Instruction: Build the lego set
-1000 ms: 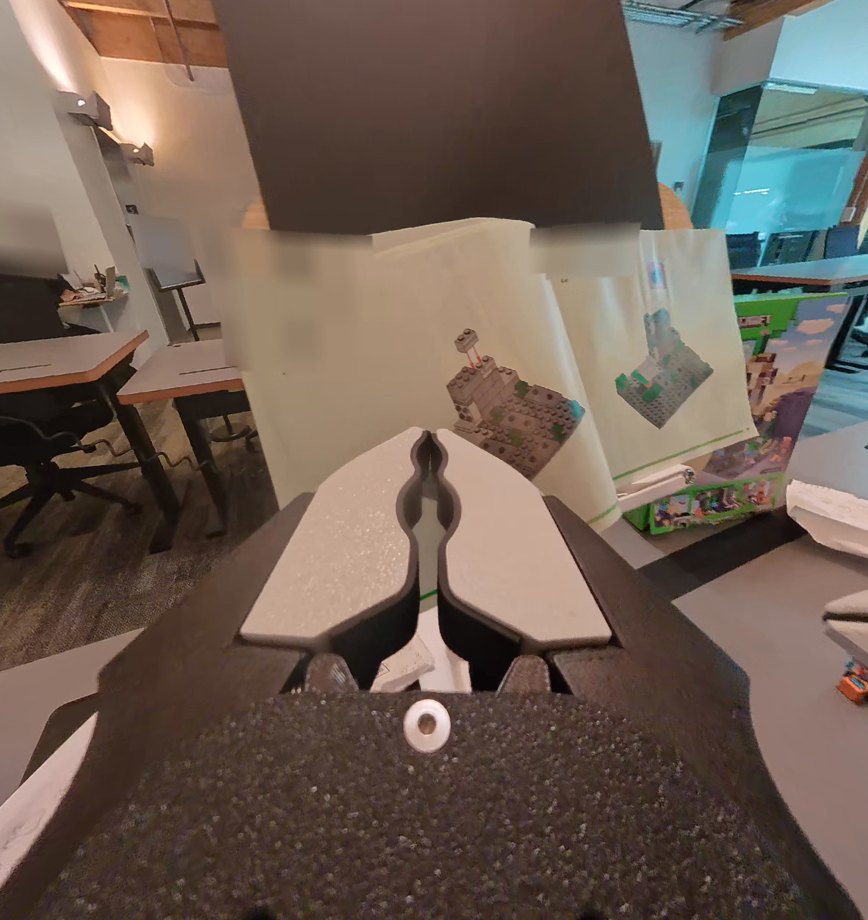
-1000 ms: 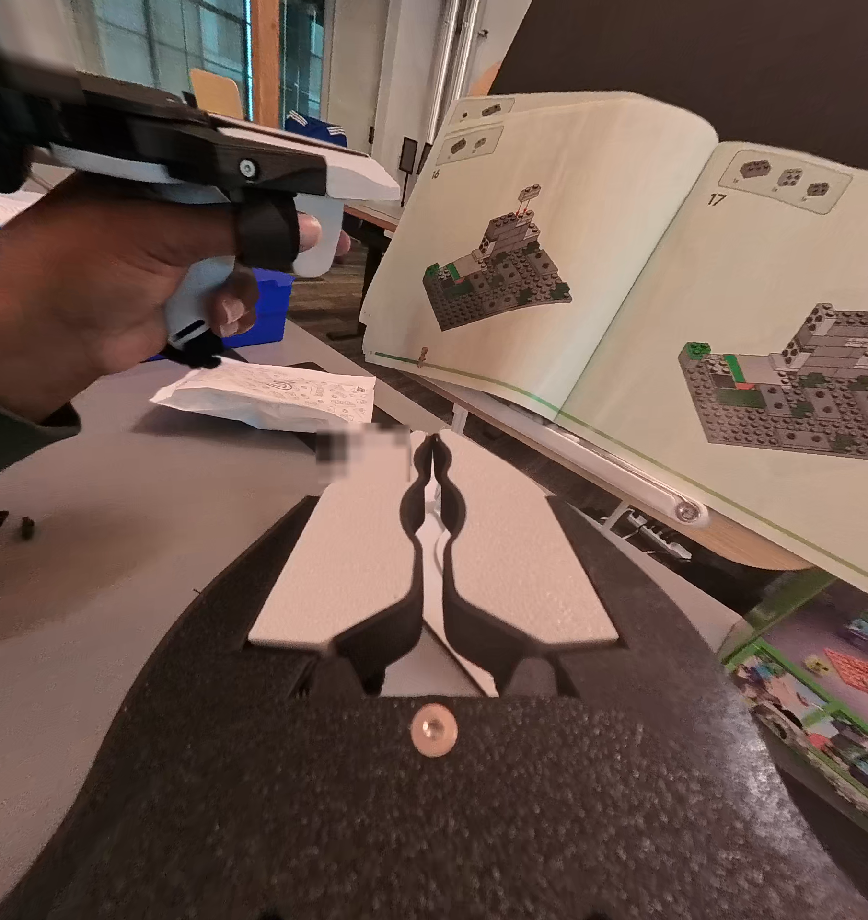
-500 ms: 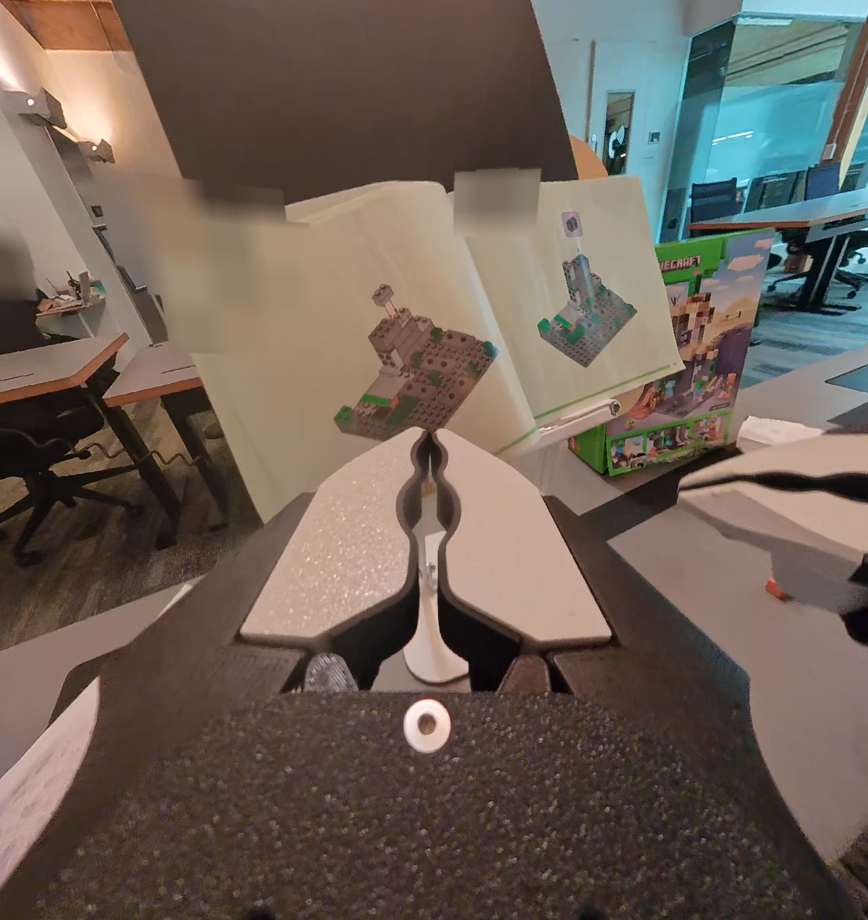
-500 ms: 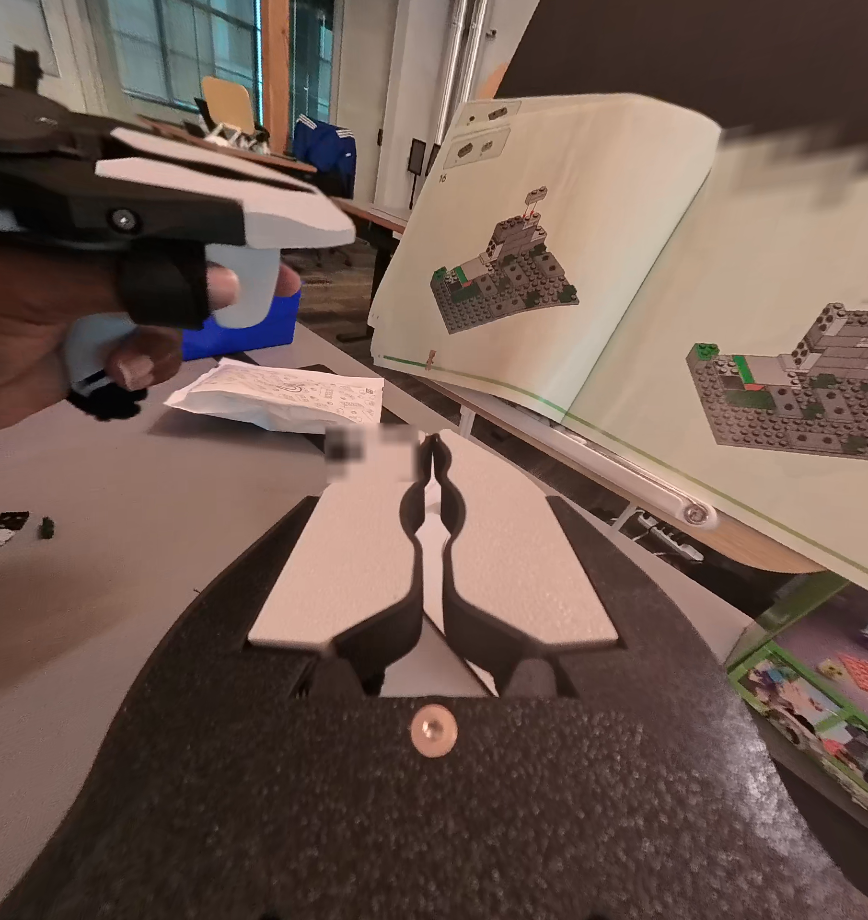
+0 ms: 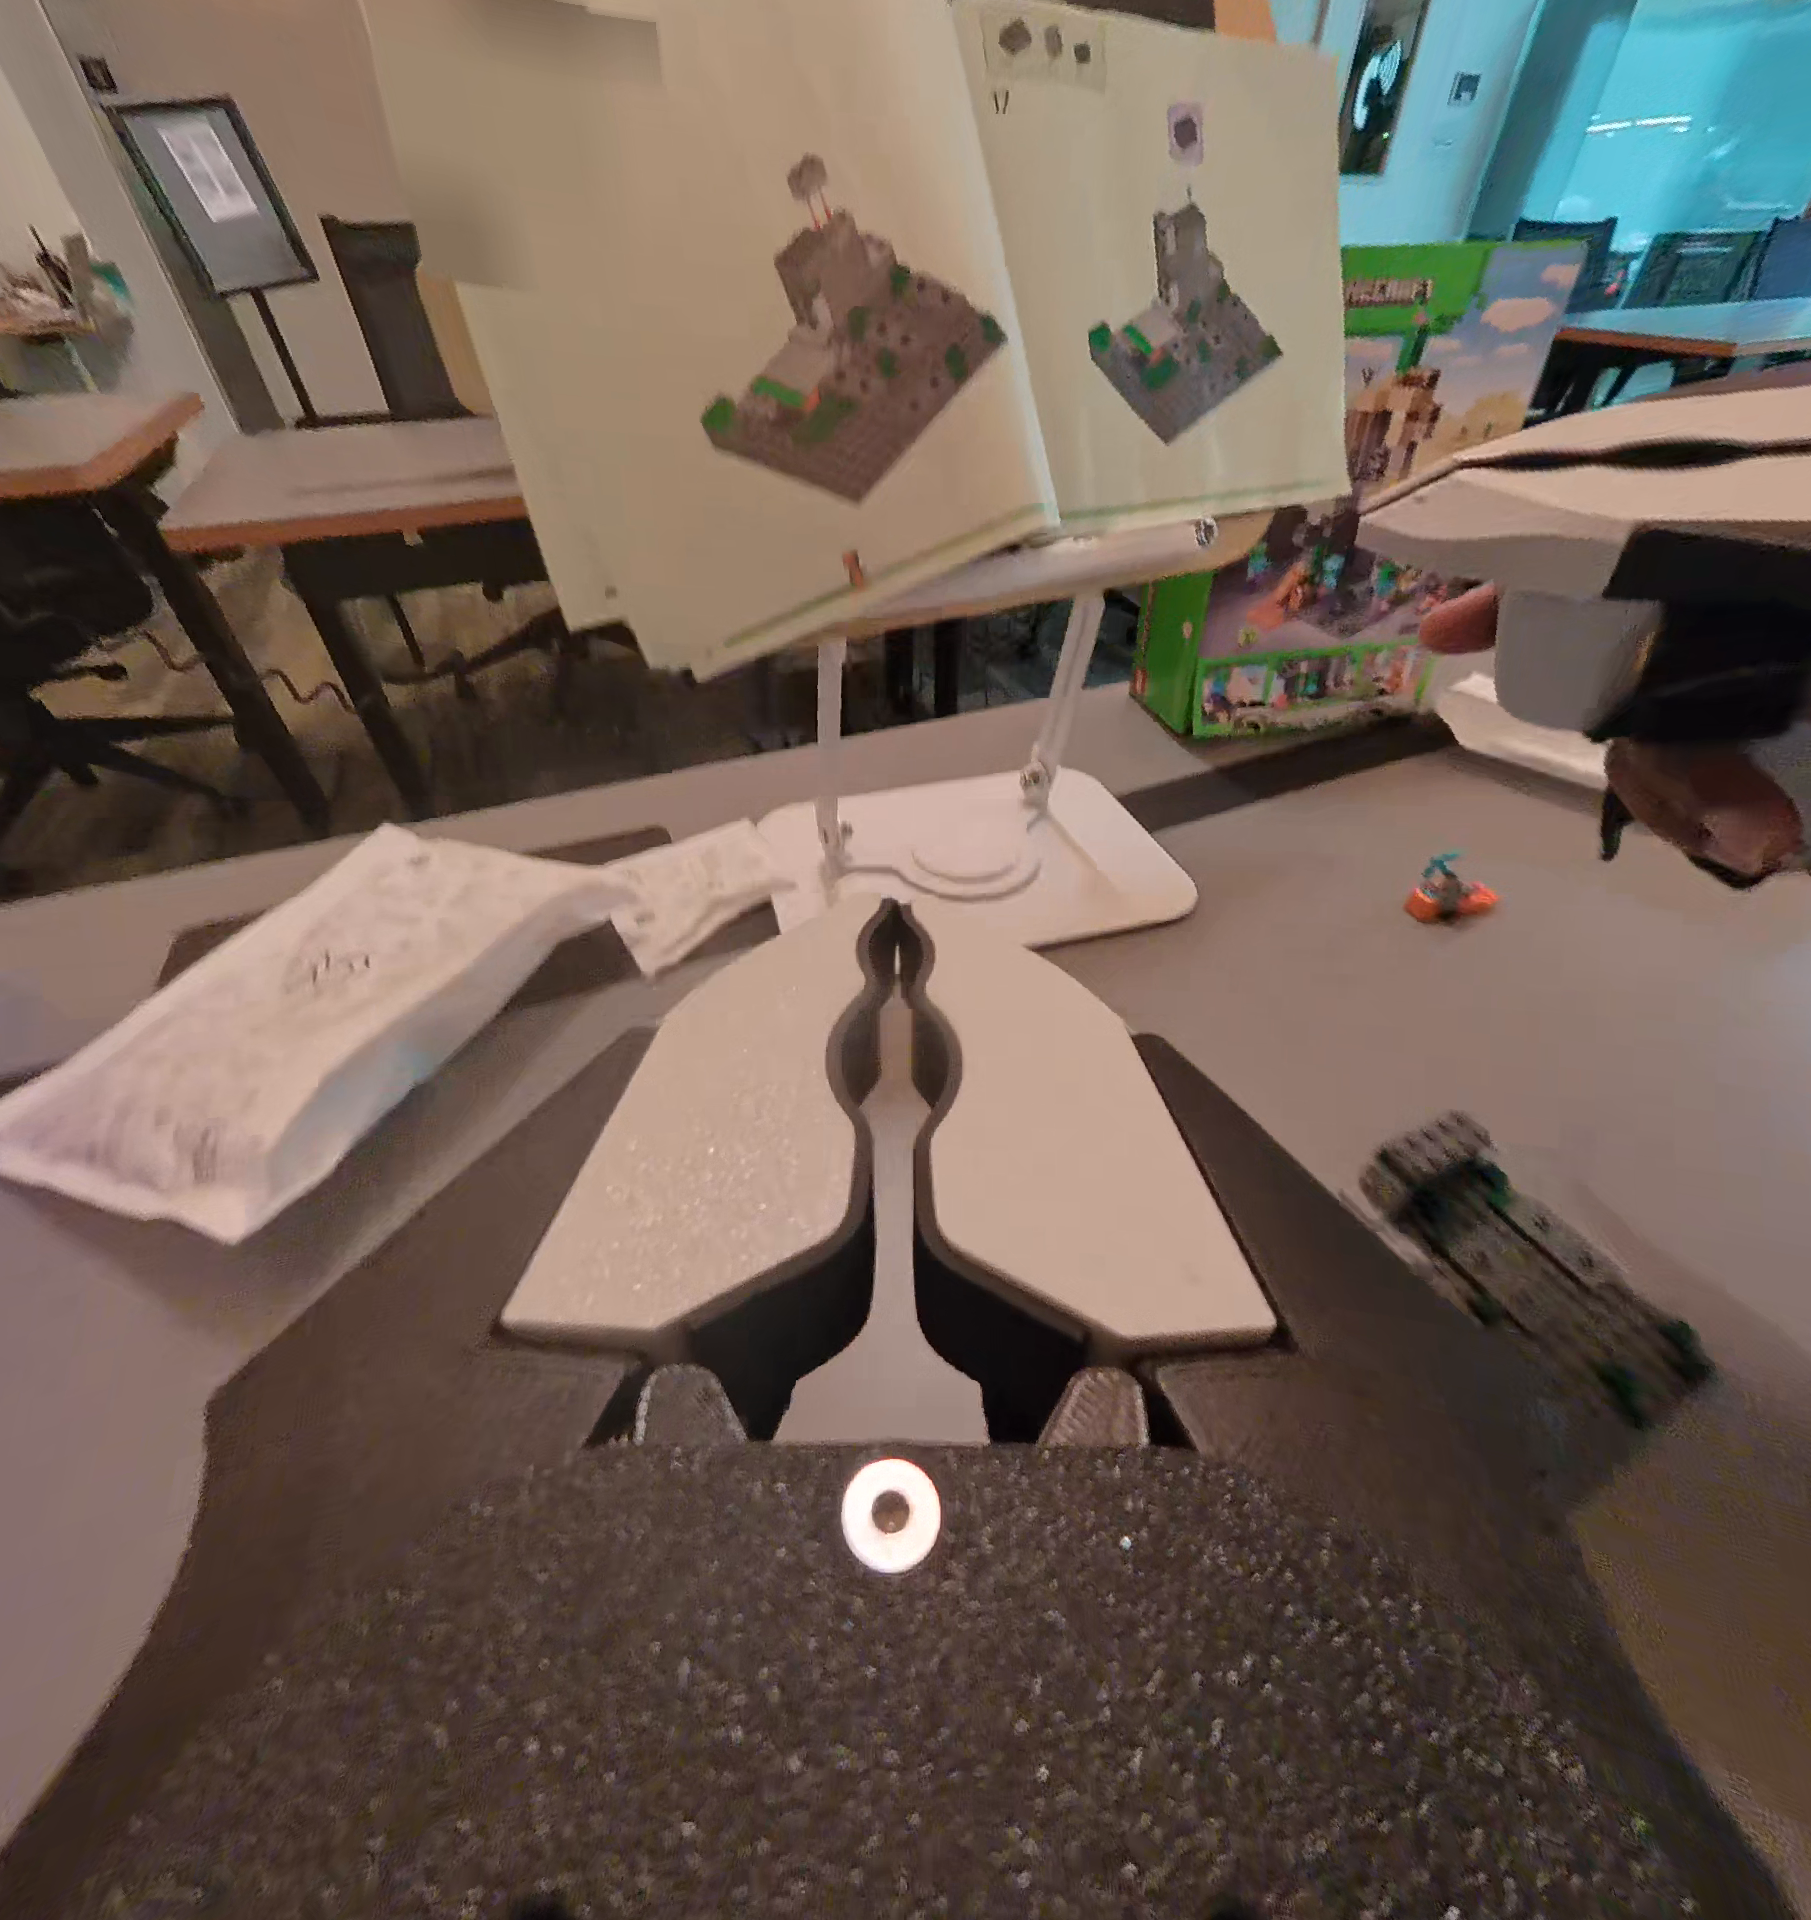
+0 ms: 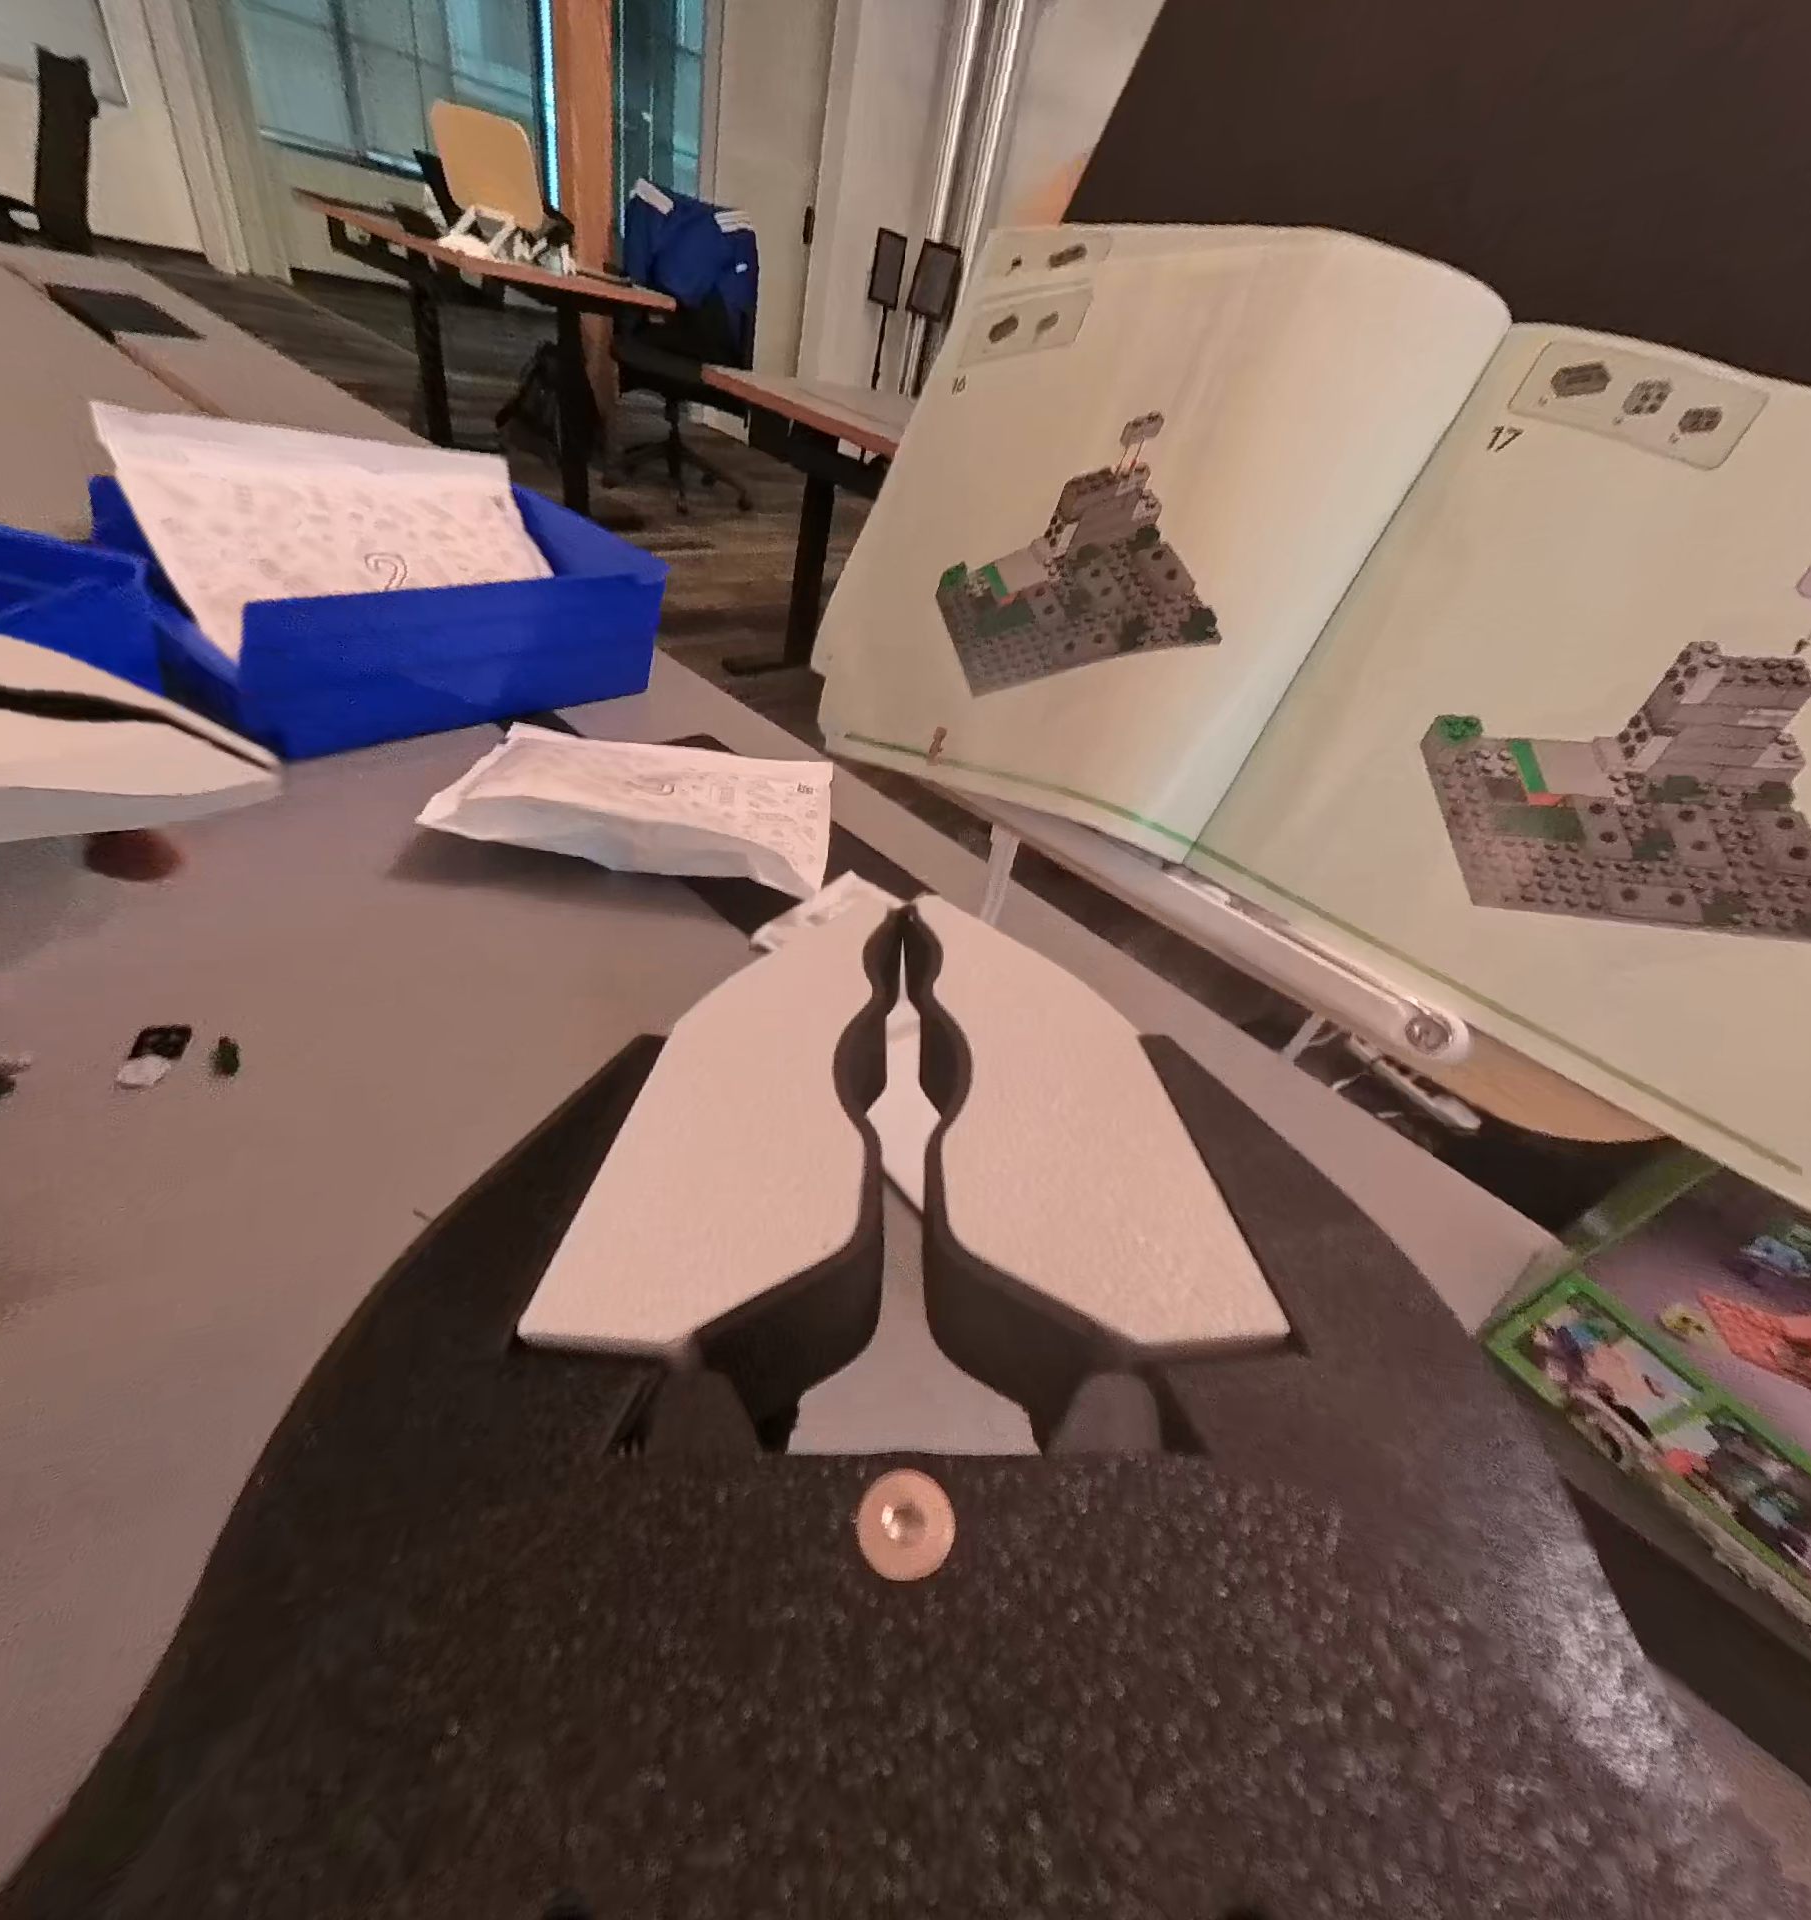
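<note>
Whereas half a second ago the left wrist view faced the booklet almost head-on, it now tilts down over the grey table [image 5: 1503, 997], bringing the white stand [image 5: 994, 862] and its base into sight. Largest on the table is the open instruction booklet [image 6: 1296, 582], propped on that stand, with the green set box [image 5: 1327, 582] behind it. Next, a blue bin [image 6: 413, 644] holds one white paper bag [image 6: 340, 520]; a second bag [image 6: 641, 810] lies flat beside the stand. Newly in view, a dark grey partly built model [image 5: 1524, 1268], blurred, lies on the table to the right of the left gripper [image 5: 896, 920], and a small orange piece [image 5: 1446, 899] sits farther off. Tiny loose pieces [image 6: 163, 1049] lie left of the right gripper [image 6: 903, 914]. Both grippers are clenched with nothing between the fingers, tips meeting.
</note>
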The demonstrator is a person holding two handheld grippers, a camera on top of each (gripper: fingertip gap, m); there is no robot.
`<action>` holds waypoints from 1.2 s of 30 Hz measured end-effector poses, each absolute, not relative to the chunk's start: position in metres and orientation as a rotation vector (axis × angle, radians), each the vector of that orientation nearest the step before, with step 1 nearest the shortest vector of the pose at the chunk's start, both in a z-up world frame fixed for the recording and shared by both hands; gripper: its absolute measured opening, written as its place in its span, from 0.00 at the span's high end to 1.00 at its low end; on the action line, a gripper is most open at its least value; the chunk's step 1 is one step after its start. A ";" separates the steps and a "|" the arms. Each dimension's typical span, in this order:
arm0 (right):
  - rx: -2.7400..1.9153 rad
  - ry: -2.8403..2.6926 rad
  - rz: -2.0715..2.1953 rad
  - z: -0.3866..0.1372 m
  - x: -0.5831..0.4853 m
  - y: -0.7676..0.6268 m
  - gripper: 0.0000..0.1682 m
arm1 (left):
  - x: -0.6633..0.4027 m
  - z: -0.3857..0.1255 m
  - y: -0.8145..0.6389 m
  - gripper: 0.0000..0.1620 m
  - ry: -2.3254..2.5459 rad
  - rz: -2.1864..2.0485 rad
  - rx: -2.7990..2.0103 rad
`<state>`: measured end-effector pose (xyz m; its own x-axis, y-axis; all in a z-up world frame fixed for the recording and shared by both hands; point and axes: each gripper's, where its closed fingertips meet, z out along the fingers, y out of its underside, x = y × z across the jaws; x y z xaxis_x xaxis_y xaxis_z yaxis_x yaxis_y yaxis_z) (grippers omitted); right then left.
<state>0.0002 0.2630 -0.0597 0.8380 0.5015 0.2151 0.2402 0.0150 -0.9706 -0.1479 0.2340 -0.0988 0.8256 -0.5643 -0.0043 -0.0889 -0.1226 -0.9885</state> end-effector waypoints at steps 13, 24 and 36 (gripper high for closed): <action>-1.789 -0.520 0.307 -0.146 0.048 0.179 0.97 | -0.230 -0.181 0.145 1.00 0.384 -0.381 -1.845; -1.730 -0.535 0.358 -0.166 0.036 0.160 0.96 | -0.298 -0.203 0.099 1.00 0.295 -0.220 -1.948; -1.765 -0.567 0.451 -0.187 0.015 0.163 0.96 | -0.427 -0.174 0.132 0.89 0.705 0.074 -2.212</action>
